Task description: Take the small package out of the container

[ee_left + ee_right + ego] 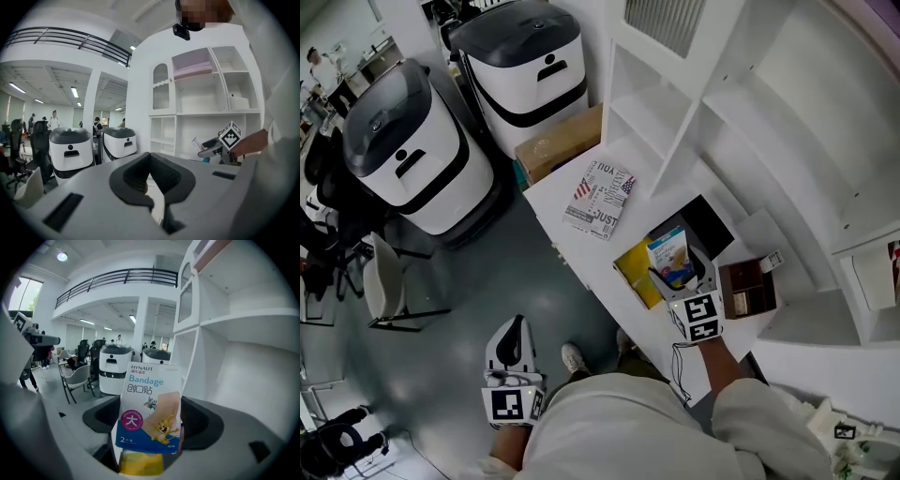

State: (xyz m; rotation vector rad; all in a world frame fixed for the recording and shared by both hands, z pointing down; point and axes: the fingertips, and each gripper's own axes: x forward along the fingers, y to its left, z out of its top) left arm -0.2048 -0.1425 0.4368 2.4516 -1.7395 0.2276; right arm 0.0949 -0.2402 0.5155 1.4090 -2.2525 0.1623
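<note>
The small package point(669, 255) is a white and blue bandage pack. My right gripper point(682, 277) is shut on it and holds it upright just above the white counter point(581, 239). In the right gripper view the pack point(151, 399) fills the space between the jaws, with the yellow container point(140, 463) right below it. The head view shows that yellow container point(636, 274) lying on the counter beside the gripper. My left gripper point(516, 336) hangs low over the floor at the person's side, shut and holding nothing. From the left gripper view the right gripper point(218, 144) shows at the shelf.
A flag-printed magazine point(600, 197) lies further along the counter. A black tray point(709, 225) and a brown box point(748, 289) sit by the white shelf unit point(741, 112). Two white and black bins point(412, 155) and a cardboard box point(558, 142) stand on the floor.
</note>
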